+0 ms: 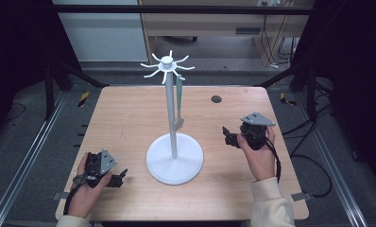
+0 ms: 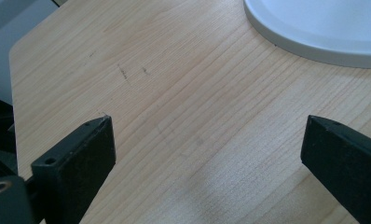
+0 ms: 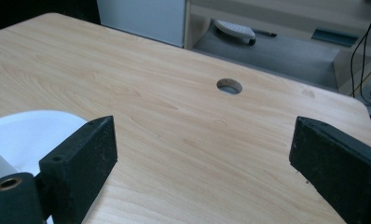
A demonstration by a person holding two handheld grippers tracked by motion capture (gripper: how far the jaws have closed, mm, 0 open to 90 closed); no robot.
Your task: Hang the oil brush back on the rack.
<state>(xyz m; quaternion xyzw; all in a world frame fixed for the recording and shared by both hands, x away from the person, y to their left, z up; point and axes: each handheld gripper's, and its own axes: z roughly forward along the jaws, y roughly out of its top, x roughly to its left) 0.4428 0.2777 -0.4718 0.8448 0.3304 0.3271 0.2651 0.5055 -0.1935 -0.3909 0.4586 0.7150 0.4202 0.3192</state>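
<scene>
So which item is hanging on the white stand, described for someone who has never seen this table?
On the light wooden table, find the tall white stand with a round base at its middle. From a hook of its spoked crown, on the far right side, hangs a slim green strip with a pale tag-like end, the one coloured thing there.

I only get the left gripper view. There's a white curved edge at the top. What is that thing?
Observer: It's the round base of a white stand, with a tall pole up the middle of the table.
Operator: Is anything hanging on it?
Observer: Yes, a green strap hangs from one of the hooks at the top, down beside the pole.
Operator: Where's the other gripper?
Observer: The right gripper is on the far side of the stand from the left gripper, jaws open, holding nothing.
</scene>
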